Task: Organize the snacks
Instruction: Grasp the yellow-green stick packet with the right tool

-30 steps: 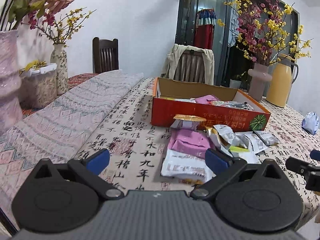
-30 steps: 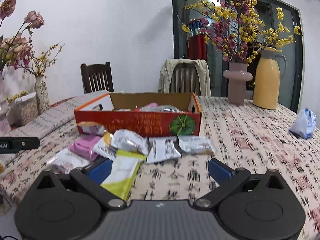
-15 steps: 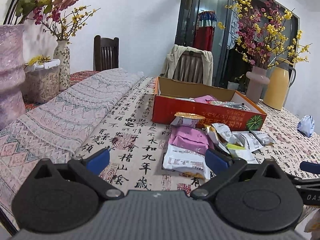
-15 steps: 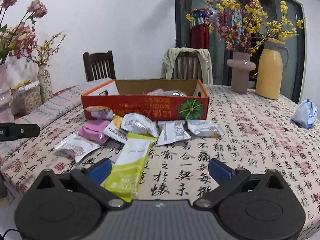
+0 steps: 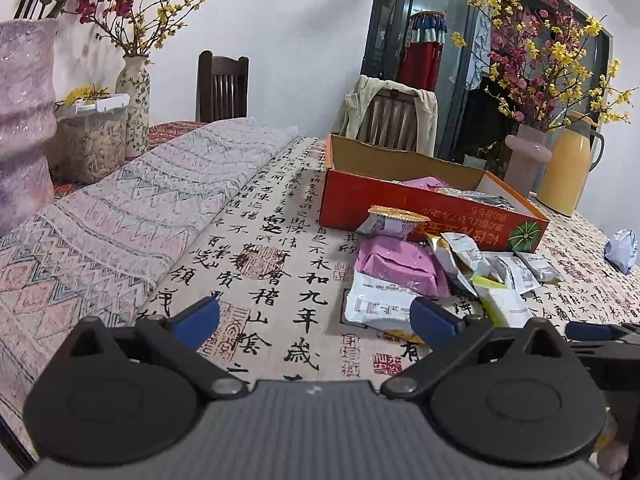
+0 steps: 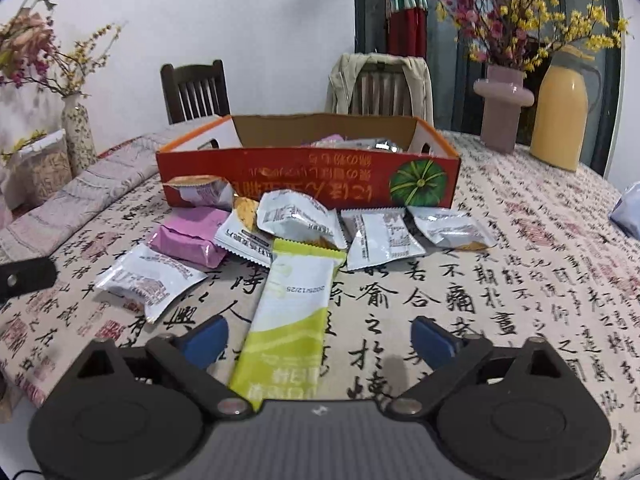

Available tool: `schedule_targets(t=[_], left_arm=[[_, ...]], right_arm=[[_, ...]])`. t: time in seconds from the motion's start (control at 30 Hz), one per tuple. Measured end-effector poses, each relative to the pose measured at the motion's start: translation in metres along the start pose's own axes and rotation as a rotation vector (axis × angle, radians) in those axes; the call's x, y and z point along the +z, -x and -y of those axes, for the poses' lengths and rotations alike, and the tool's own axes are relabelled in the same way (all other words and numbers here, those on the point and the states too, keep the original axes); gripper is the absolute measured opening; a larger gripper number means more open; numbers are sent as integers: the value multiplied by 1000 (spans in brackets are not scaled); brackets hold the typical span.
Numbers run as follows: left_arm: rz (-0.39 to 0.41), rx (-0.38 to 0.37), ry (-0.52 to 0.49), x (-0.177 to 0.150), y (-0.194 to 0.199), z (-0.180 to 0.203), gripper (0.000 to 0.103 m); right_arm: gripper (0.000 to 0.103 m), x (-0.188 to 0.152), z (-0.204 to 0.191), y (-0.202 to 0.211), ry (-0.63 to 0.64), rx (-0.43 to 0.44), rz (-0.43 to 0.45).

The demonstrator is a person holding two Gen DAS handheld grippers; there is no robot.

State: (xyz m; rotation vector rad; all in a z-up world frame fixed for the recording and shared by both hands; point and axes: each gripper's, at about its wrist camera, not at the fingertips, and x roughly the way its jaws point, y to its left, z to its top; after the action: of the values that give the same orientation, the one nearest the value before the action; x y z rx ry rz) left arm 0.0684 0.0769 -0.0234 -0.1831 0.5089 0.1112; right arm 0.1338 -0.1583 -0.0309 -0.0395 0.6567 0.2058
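Orange cardboard snack box (image 6: 308,176) at twelve o'clock on calligraphy-print tablecloth (image 6: 500,280); loose foil packets before it, long green-and-white sachet (image 6: 292,312) between spread-apart right gripper (image 6: 318,340) fingers; left gripper (image 5: 316,322) likewise agape, empty

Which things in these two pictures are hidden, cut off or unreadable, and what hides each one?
- Contents of the red cardboard box: right wrist view, front wall hides all but a few wrapper tops.
- Long green and white snack packet: right wrist view, its near end runs under the right gripper body.
- Blue-white crumpled bag: right wrist view, cut by the right edge.
- Right gripper in left wrist view: only one blue fingertip shows.
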Motion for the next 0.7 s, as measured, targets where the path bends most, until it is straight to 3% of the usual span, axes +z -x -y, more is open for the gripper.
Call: schedule_targets(t=[0.1,0.3,0.37,0.43,0.47,0.7], left_arm=[[-9,1,3,-1,-3,0,103],[-31,-3,4,-4,-8,3,103],[-34,-8,-1,-5,-8,5,103],[-35,-11,-5,-5,-8,6,103],[-36,-12,-5,-4,-9,7,103],[-57,-25,-17,-4,-15,16,103]], right_arm=[[86,0,-2,-12,-3,0,-43],[85,-2,-3,-15,16,10,-34],[75,-1,-1,-14,8,5,-27],[47,1,3,-12,-6,4,-15],[41,1,6,-11,-13,9,-11],[38,-7,15,-1,-19,14,33]])
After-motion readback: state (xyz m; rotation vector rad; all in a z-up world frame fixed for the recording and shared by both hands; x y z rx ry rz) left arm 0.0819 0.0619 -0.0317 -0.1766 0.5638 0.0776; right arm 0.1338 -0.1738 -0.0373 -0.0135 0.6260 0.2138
